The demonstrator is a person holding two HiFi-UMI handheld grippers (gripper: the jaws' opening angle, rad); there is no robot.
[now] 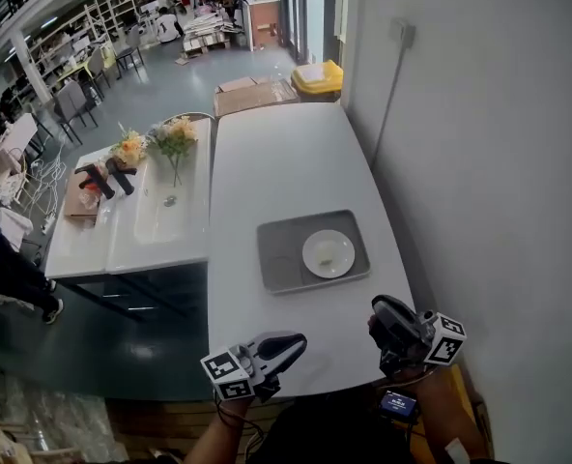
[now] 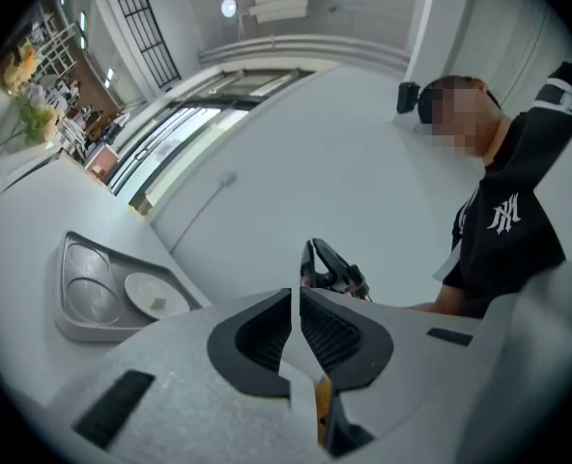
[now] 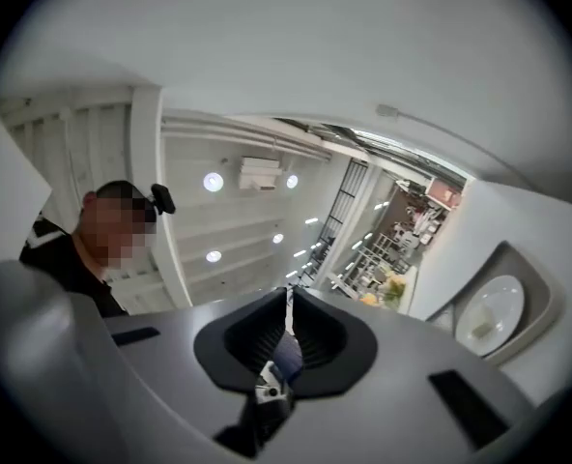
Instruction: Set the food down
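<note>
A grey tray (image 1: 276,251) lies on the long white table (image 1: 276,153), toward its near end. On the tray's right half sits a white plate (image 1: 328,253) with a small pale piece of food (image 2: 157,304) on it. The left half of the tray is bare. My left gripper (image 1: 294,342) hovers at the table's near edge, left of the tray, jaws shut and empty. My right gripper (image 1: 385,308) is raised near the table's near right corner, below the tray, also shut with nothing in it. The right gripper view shows the plate (image 3: 492,314) low at the right.
A second white table (image 1: 131,220) adjoins on the left, carrying flowers (image 1: 175,141) and black tools on a cardboard sheet (image 1: 85,196). A white wall (image 1: 479,143) runs close along the right. A yellow bin (image 1: 317,77) and boxes stand beyond the far end.
</note>
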